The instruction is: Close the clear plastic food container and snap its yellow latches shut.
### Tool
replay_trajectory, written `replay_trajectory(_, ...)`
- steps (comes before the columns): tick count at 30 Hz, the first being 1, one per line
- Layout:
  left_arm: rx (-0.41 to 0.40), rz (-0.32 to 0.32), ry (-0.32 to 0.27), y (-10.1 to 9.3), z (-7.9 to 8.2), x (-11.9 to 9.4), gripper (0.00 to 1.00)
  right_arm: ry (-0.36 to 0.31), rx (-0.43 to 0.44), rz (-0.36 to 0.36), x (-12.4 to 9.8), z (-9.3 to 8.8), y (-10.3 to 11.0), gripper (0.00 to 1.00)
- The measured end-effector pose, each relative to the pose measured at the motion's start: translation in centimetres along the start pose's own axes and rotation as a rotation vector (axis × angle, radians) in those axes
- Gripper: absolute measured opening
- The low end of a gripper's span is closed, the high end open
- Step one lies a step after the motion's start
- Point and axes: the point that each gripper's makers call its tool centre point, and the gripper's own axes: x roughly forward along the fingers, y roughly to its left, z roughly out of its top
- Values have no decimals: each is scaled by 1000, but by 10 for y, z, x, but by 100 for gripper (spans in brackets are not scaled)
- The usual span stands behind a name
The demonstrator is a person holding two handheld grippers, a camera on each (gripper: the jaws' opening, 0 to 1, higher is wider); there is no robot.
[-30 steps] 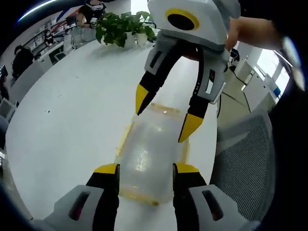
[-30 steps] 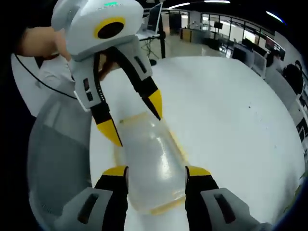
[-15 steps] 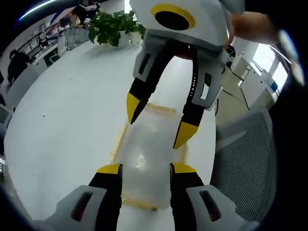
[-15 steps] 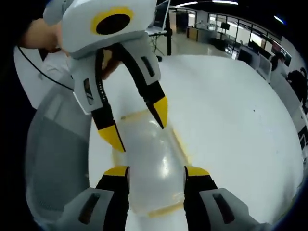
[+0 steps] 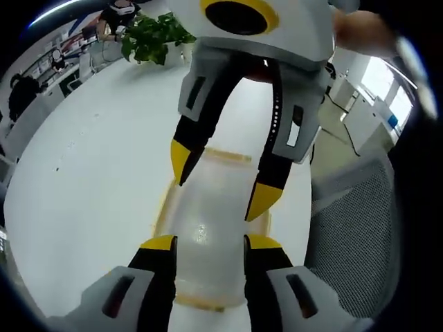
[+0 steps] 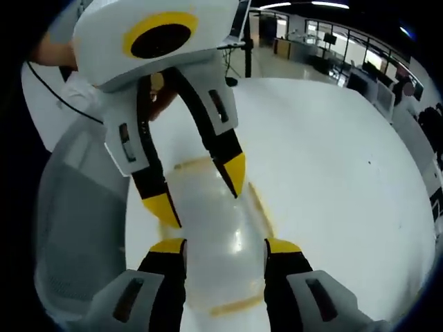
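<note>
While the clear plastic food container with yellow latches (image 5: 208, 228) sits on the round white table (image 5: 83, 173), we hover both spread-jawed grippers, left (image 5: 206, 243) and right (image 6: 225, 247), over it.

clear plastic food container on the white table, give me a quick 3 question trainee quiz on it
1. True or false: the clear plastic food container with yellow latches sits on the white table.
2. Multiple choice: in the left gripper view, the right gripper has its jaws (a) apart above the container (b) shut on a latch (c) resting flat on the table.
3. Fill in: beyond the table's far edge in the left gripper view stands a green potted ____.

Key: 1 true; 2 a; 3 plant.
</note>
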Motion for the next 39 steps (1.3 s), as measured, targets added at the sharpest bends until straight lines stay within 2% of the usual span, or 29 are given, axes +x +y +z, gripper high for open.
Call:
replay_trajectory(6, 31, -23, -2, -7, -1, 0, 46, -11, -8, -3, 4, 7, -5, 44)
replay_trajectory(12, 117, -1, 16, -11, -5, 1, 48, -13, -6, -6, 9, 12, -14, 46)
replay_trajectory(13, 159, 11, 20, -10, -5, 2, 49, -9, -2, -4, 10, 12, -16, 46)
replay_trajectory(15, 123, 8, 9, -12, -4, 2, 50, -3, -2, 0, 12, 12, -18, 47)
replay_trajectory(23, 113, 11, -1, -13, -4, 0, 51, 24, -22, 27, 13, 8, -17, 48)
replay_trajectory(26, 129, -27, 2, -20, -3, 2, 67, 28, -19, 41, 14, 7, -15, 48)
replay_trajectory(29, 188, 2, 35, -18, -6, 2, 65, 35, -19, 52, 14, 7, -15, 48)
replay_trajectory(33, 189, 20, 41, -18, -7, 4, 64, 47, -16, 77, 15, 6, -15, 49)
replay_trajectory(34, 192, 22, 44, -20, -7, 5, 66, 44, -9, 89, 15, 6, -16, 50)
replay_trajectory(36, 203, 34, 48, -22, -9, 6, 68, 11, 94, 141, 13, 13, -13, 51)
replay_trajectory(38, 212, 56, 49, -22, -10, 7, 68, -10, 101, 170, 11, 20, -14, 50)
replay_trajectory(39, 214, 64, 47, -22, -10, 7, 69, 5, 104, 179, 11, 20, -16, 49)
